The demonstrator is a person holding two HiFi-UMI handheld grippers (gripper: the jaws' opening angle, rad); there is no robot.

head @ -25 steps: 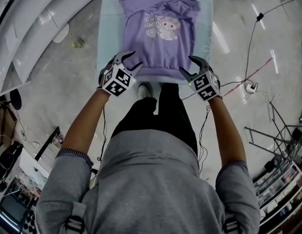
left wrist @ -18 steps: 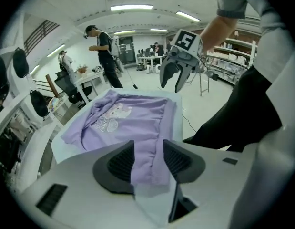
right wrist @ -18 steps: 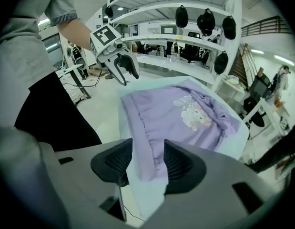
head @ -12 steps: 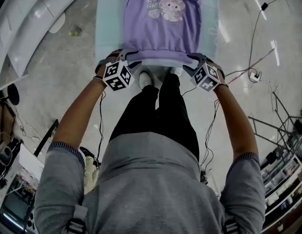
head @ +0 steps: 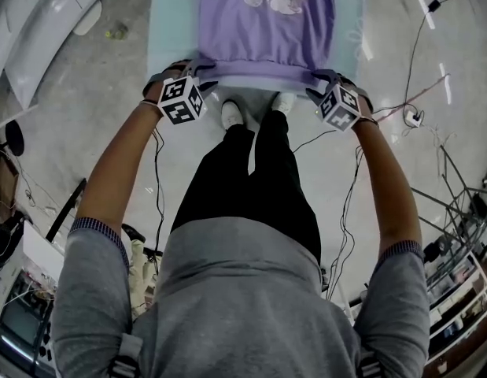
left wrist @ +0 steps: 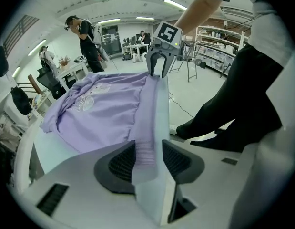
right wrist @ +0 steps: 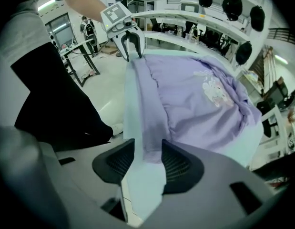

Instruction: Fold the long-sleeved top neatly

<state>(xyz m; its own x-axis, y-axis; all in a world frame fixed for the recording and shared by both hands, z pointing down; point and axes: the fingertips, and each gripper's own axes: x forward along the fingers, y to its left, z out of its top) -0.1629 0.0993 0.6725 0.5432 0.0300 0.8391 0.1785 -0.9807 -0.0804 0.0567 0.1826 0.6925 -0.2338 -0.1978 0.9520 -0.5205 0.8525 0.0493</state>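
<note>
Pale blue table occupies the top centre of the head view. It stands on a grey floor crossed by loose cables at the right, and white curved panels fill the upper left. A lilac long-sleeved top lies flat on the table, cartoon print up, its ribbed hem along the near edge. The person's white shoes stand just below that edge, between the two grippers.

The left gripper is at the hem's left corner and the right gripper at its right corner. Both sets of jaws have just been closing. Each gripper view shows the ribbed hem between the pads, filling the gap together with the table's pale edge. Both grippers are clenched on the hem.

In the head view the marker cubes and hands cover the jaws, so the grip cannot be read there. Only the left gripper view shows two people standing among desks at upper left, and metal shelving at upper right. Only the right gripper view shows dark round objects hanging from a white arched rack along the top. Each gripper view shows the opposite gripper at the far end of the hem, with the person's dark trousers just beside the table edge
</note>
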